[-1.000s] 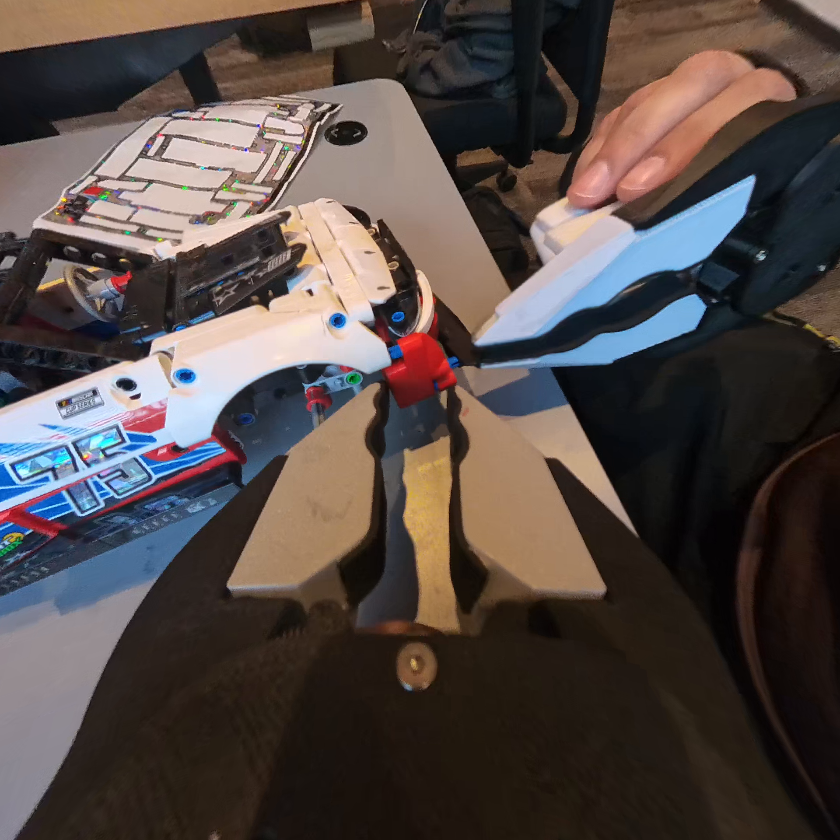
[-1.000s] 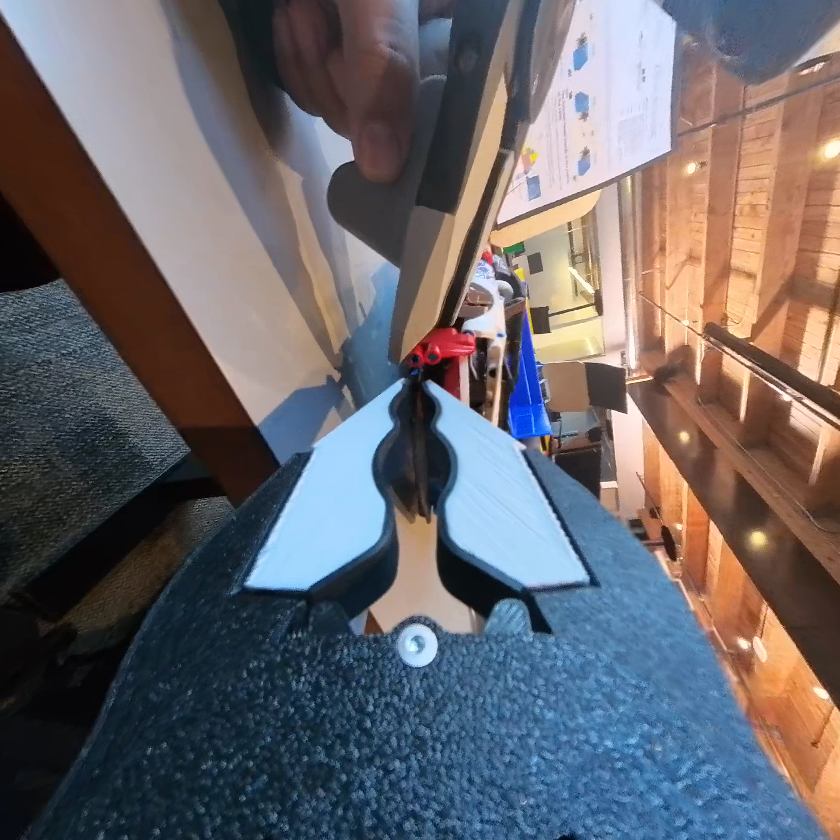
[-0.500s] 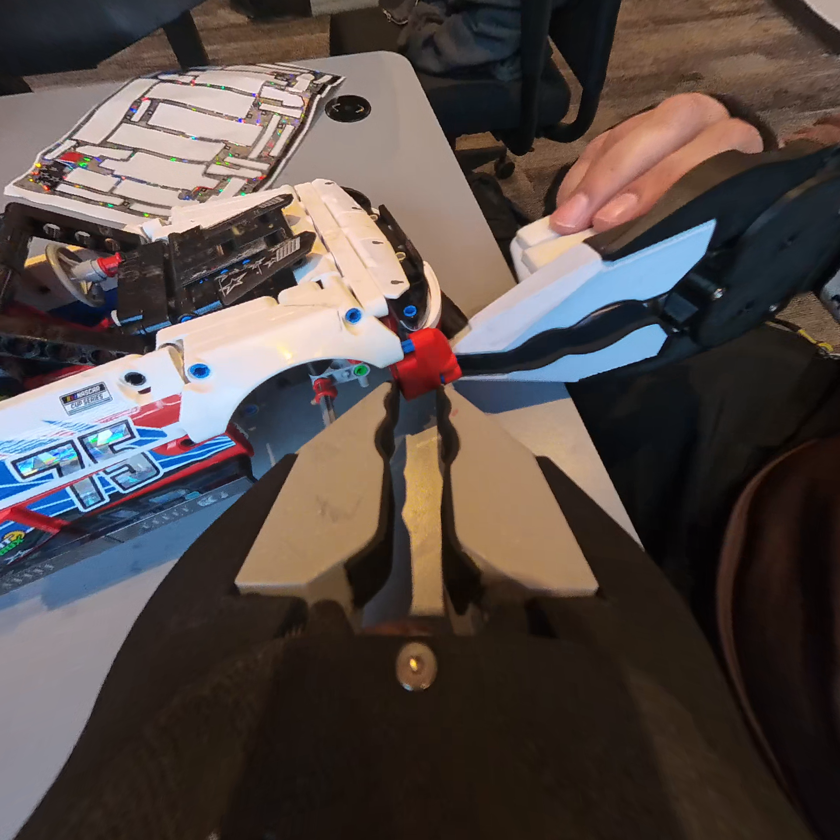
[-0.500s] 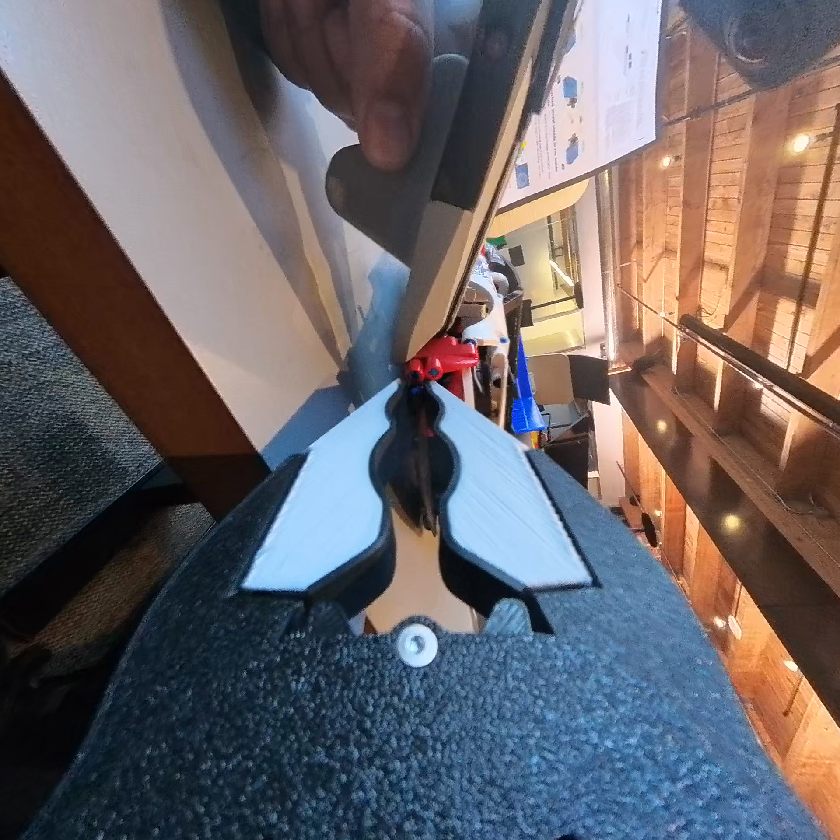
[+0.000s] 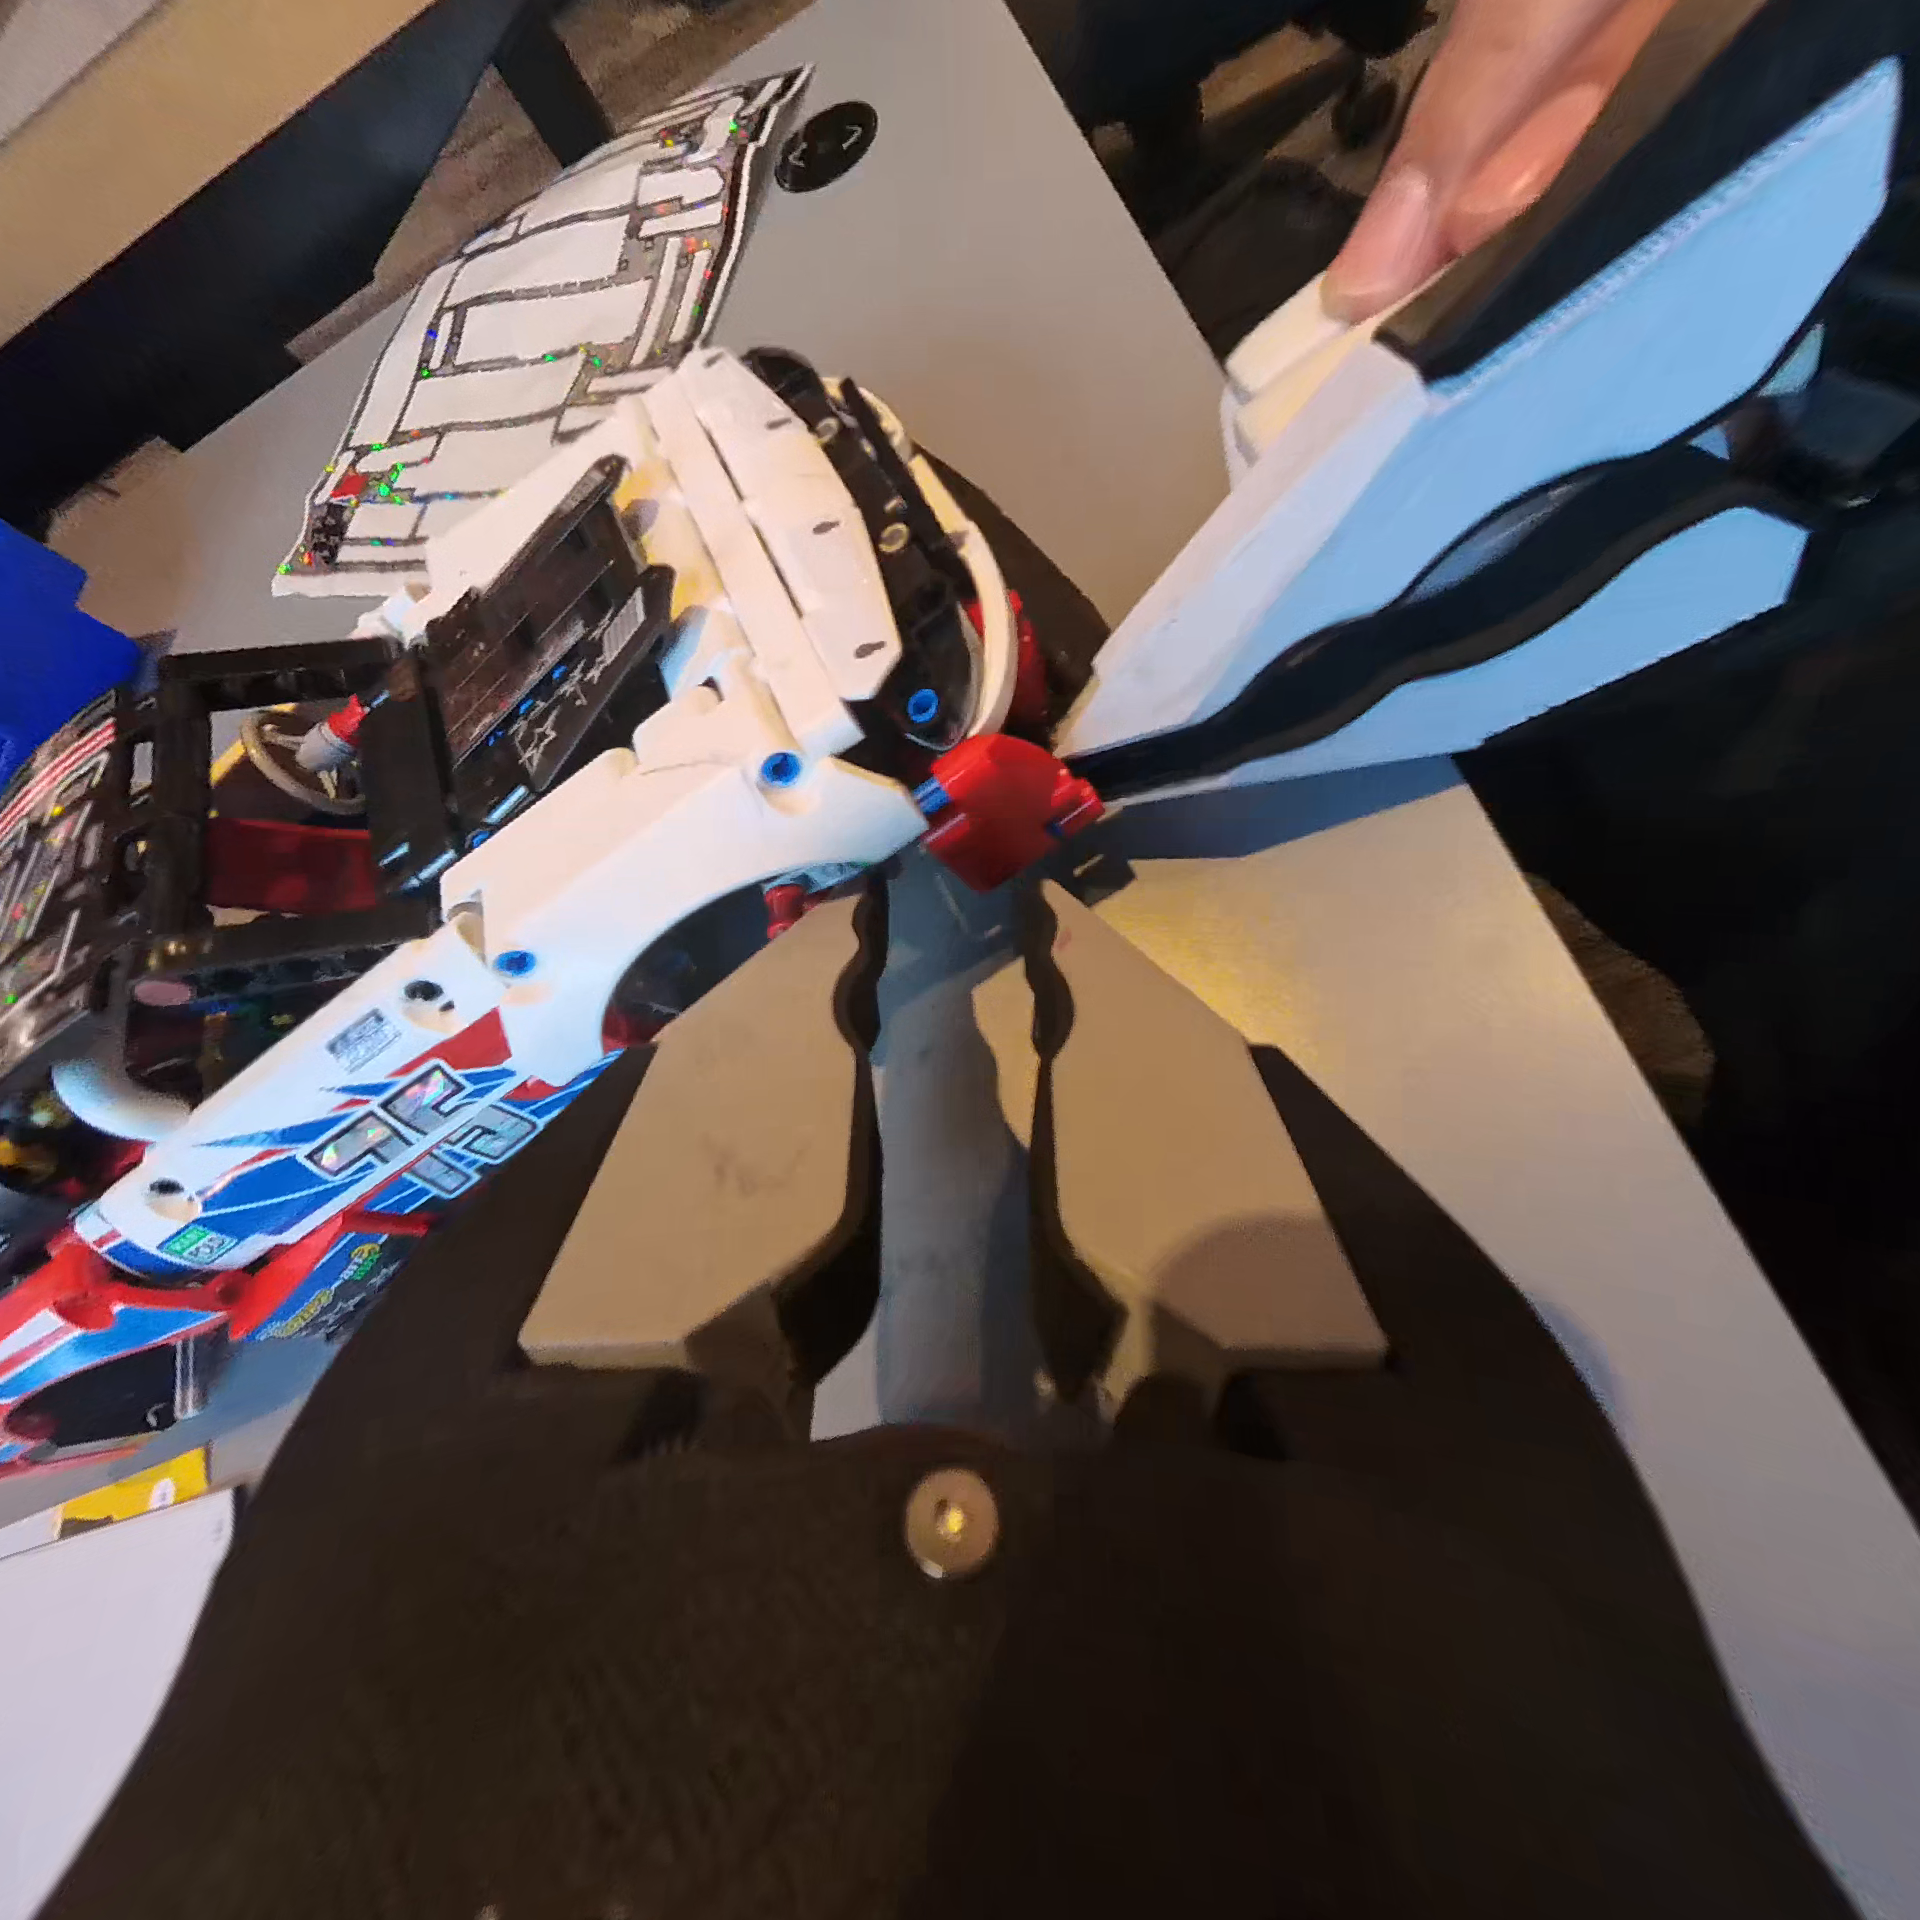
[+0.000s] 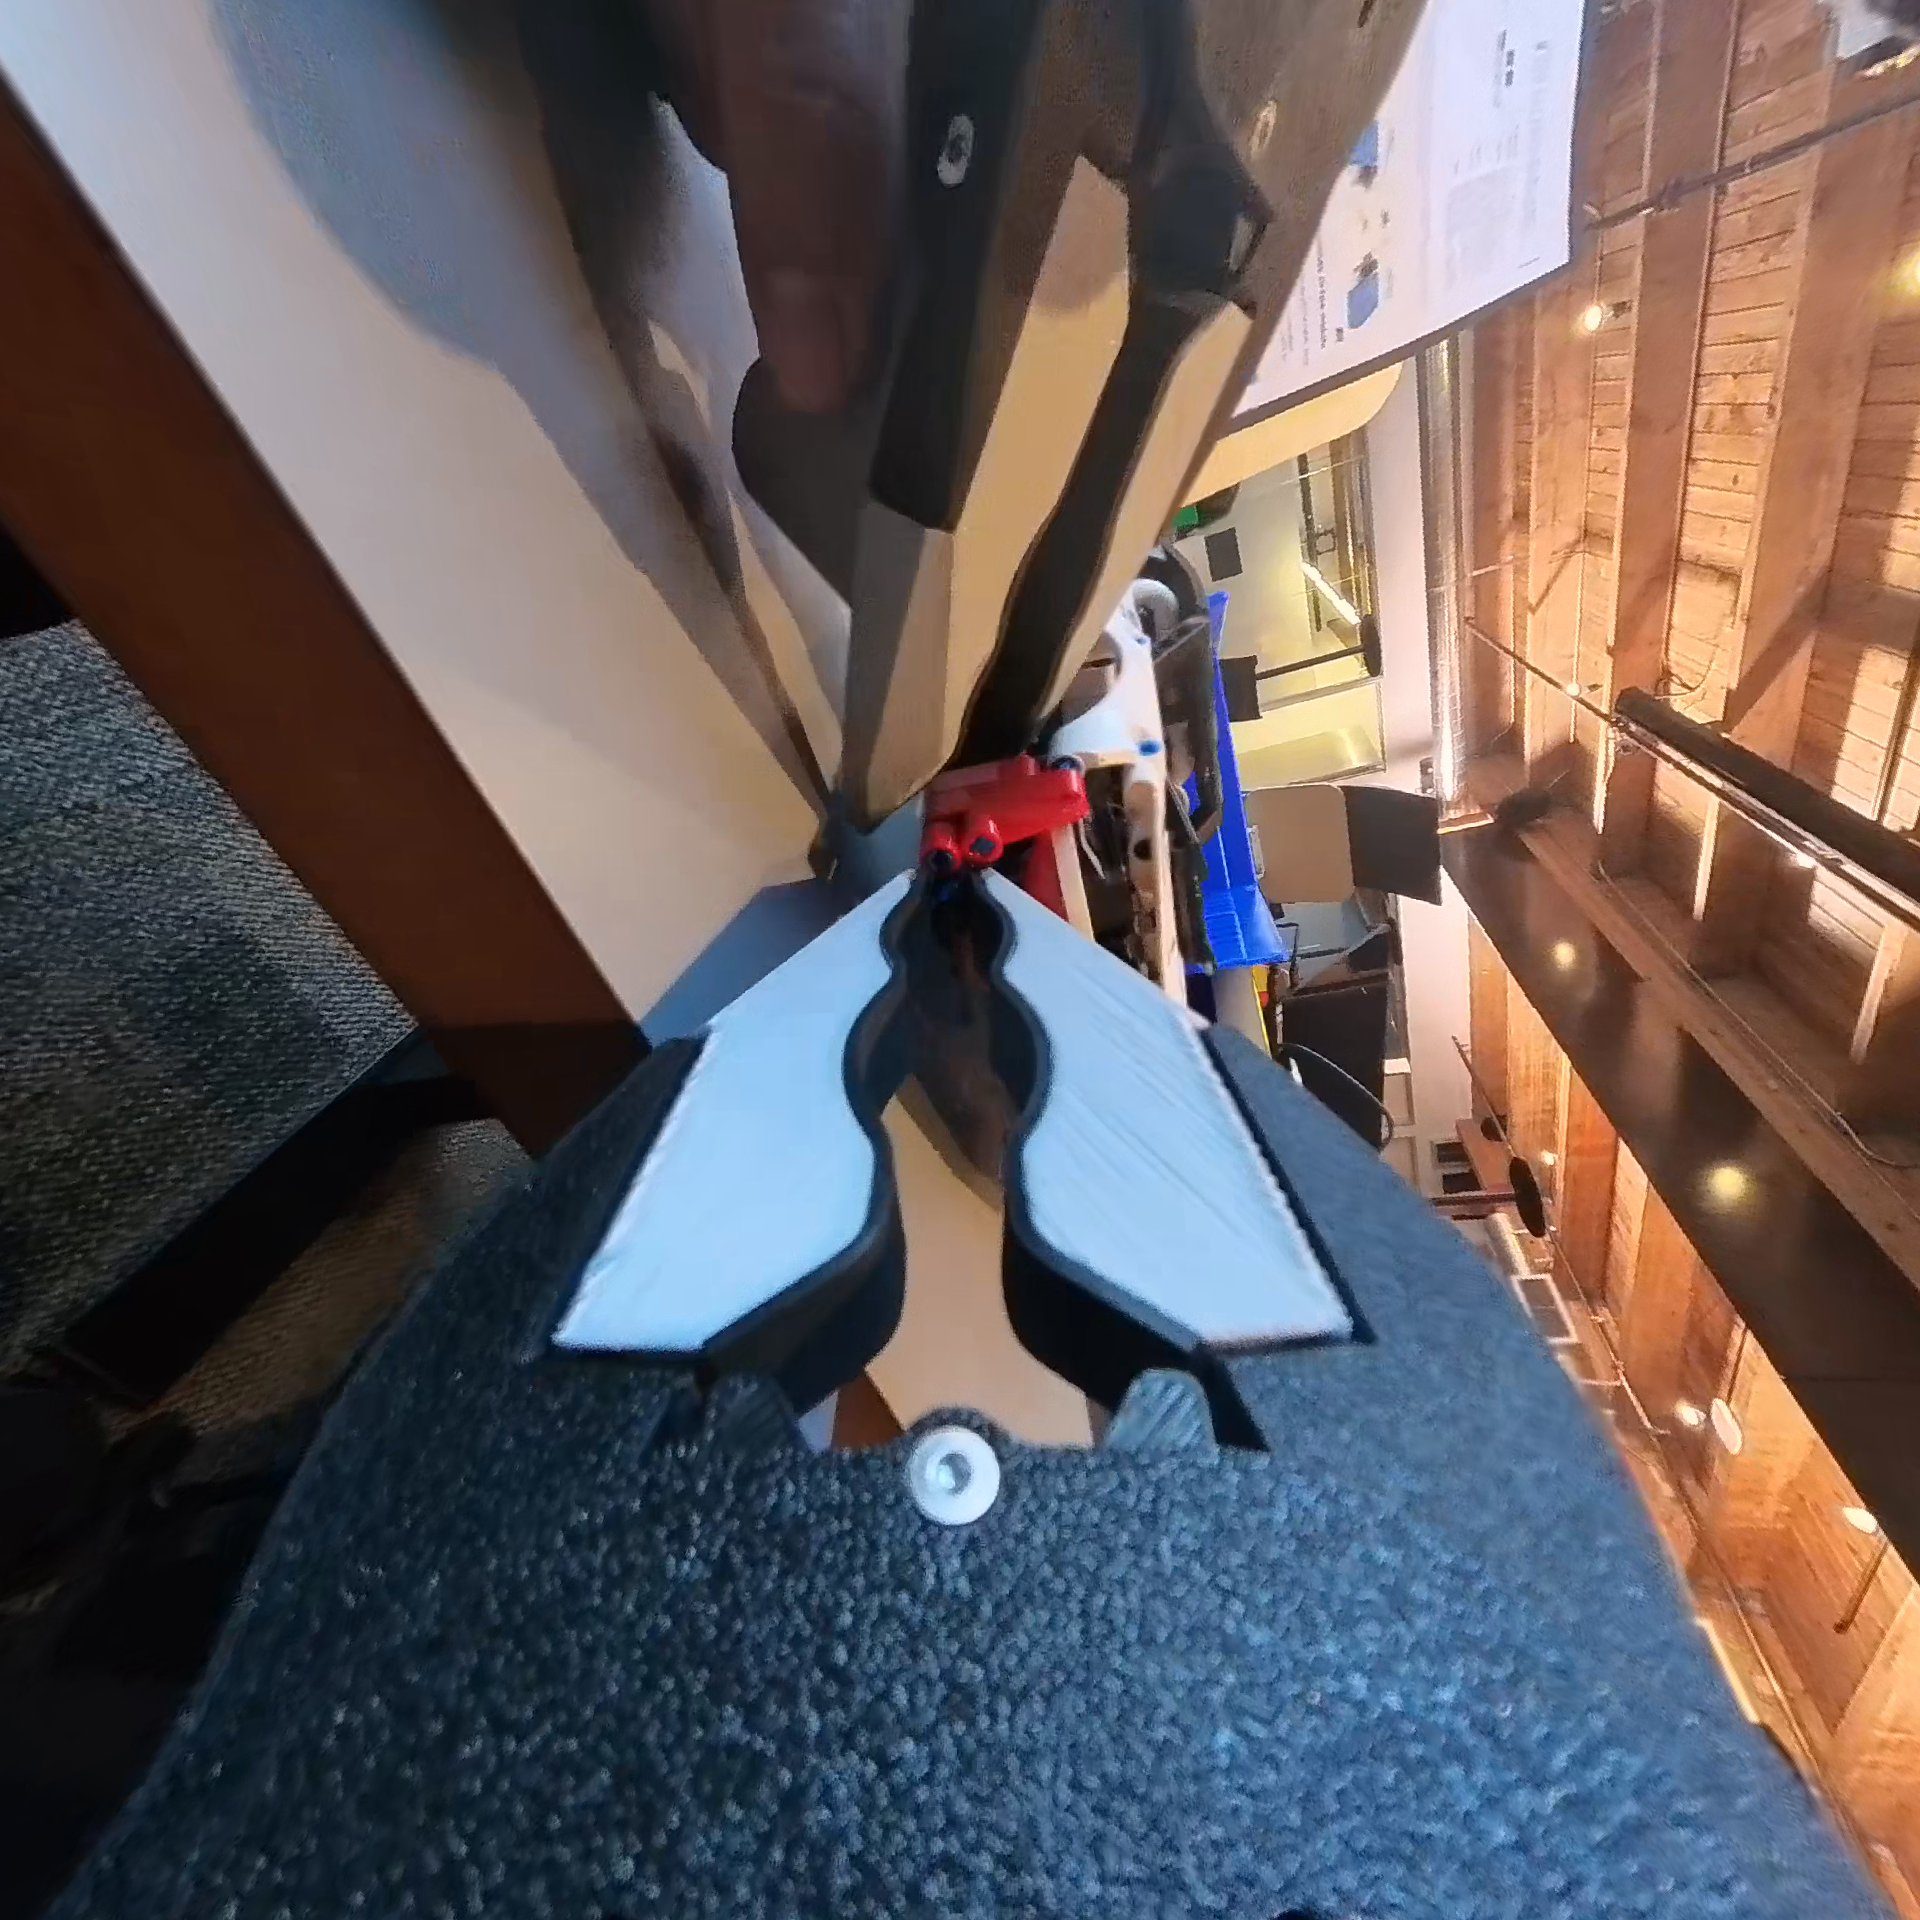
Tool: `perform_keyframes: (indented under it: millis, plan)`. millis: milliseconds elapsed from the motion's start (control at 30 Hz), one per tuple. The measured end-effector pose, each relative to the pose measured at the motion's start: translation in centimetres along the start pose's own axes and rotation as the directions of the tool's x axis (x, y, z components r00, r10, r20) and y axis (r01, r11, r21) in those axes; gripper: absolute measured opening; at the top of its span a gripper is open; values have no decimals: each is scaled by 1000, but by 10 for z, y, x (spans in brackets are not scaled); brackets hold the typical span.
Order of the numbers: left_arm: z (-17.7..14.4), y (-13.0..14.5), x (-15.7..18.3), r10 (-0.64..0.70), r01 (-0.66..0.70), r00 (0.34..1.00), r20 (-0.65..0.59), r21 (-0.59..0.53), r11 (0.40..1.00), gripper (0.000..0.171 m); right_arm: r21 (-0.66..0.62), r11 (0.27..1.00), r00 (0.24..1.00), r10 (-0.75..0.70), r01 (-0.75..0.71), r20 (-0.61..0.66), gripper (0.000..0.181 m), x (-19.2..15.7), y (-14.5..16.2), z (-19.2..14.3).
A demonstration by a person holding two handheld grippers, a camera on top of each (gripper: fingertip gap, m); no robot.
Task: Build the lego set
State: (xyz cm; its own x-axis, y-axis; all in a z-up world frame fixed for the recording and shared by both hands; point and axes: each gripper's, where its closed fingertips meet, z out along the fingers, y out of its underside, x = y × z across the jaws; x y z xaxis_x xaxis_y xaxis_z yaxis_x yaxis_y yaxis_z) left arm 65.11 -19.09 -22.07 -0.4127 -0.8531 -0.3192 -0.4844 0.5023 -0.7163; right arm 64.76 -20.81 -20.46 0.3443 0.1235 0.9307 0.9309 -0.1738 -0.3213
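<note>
A white, red and blue lego race car [image 5: 665, 831] lies on the grey table [image 5: 1351, 1039]. A small red piece [image 5: 1003, 816] with blue pins sits at the car's front corner; it also shows in the right wrist view [image 6: 1013, 800]. My left gripper [image 5: 951, 899] has its grey fingertips closed against the red piece from below. My right gripper [image 6: 951, 881] is shut on a small blue pin at the red piece. In the left wrist view the right gripper [image 5: 1081, 758] comes in from the right, white-fingered, with a hand [image 5: 1455, 156] on it.
A used sticker sheet [image 5: 561, 312] lies behind the car. A blue bin [image 5: 52, 644] stands at the far left. White paper [image 5: 94, 1662] lies at the near left. The table's right edge runs close to the red piece. A printed sheet [image 6: 1455, 187] lies farther along the table. The grippers are tip to tip, or close to it.
Both grippers stay at the red piece. The left wrist view has rolled, so the car now slants up to the right, and the right gripper sits higher and closer in it.
</note>
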Motion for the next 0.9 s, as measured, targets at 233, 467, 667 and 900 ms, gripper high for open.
perform_keyframes:
  millis: [233, 467, 667, 900]
  plan:
    - [-3, -10, 13, -238, 248, 946, -219, 20, 968, 49, -20, 999, 999, -34, 34, -4, 5, 2, 6, -1]
    - [-5, -9, 5, -458, 473, 848, -267, -10, 881, 33, -20, 999, 999, -49, 49, 8, 5, -1, 4, -1]
    - [-3, -4, 18, -431, 430, 871, -237, -60, 901, 38, -6, 999, 999, -38, 38, -5, 5, 4, -4, 0]
    - [-6, -19, 21, -335, 352, 910, -243, 32, 935, 43, -22, 998, 998, -61, 61, -6, 5, 5, 1, -2]
